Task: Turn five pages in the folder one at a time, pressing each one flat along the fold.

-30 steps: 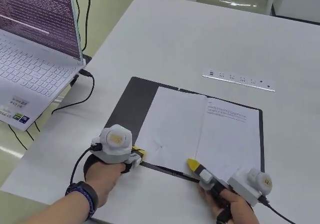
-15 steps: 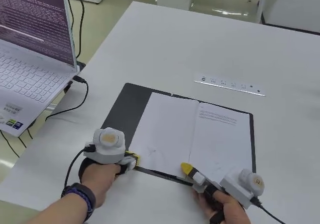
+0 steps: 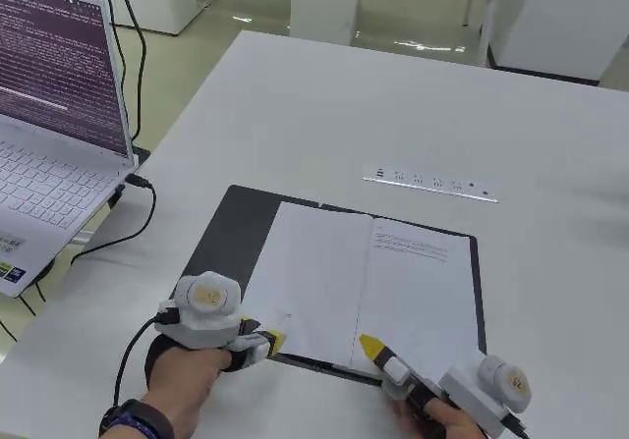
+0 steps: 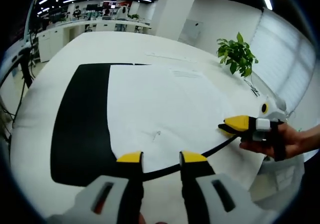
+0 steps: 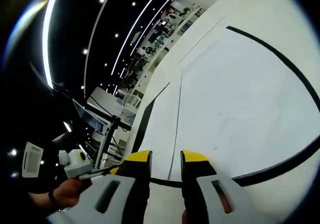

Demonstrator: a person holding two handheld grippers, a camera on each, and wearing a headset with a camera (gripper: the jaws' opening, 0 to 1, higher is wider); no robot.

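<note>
A black folder (image 3: 224, 235) lies open on the white table, with white pages (image 3: 314, 272) on both sides of the fold; the right page carries a few printed lines near its top. At the folder's near left corner my left gripper (image 3: 271, 342) rests open, its yellow tips (image 4: 161, 158) apart just short of the folder's near edge (image 4: 165, 170). My right gripper (image 3: 371, 347) sits at the near edge by the fold, jaws (image 5: 166, 158) slightly apart with nothing between them. In the left gripper view the right gripper (image 4: 239, 124) comes in from the right.
An open laptop (image 3: 49, 115) stands at the left, its black cable (image 3: 128, 228) running along the table edge. A white power strip (image 3: 429, 183) lies beyond the folder. Bare white table (image 3: 393, 95) stretches behind. A potted plant (image 4: 239, 53) stands far off.
The head view has shifted, so the folder sits a little lower and further left in the picture. Both grippers keep their places at the folder's near edge.
</note>
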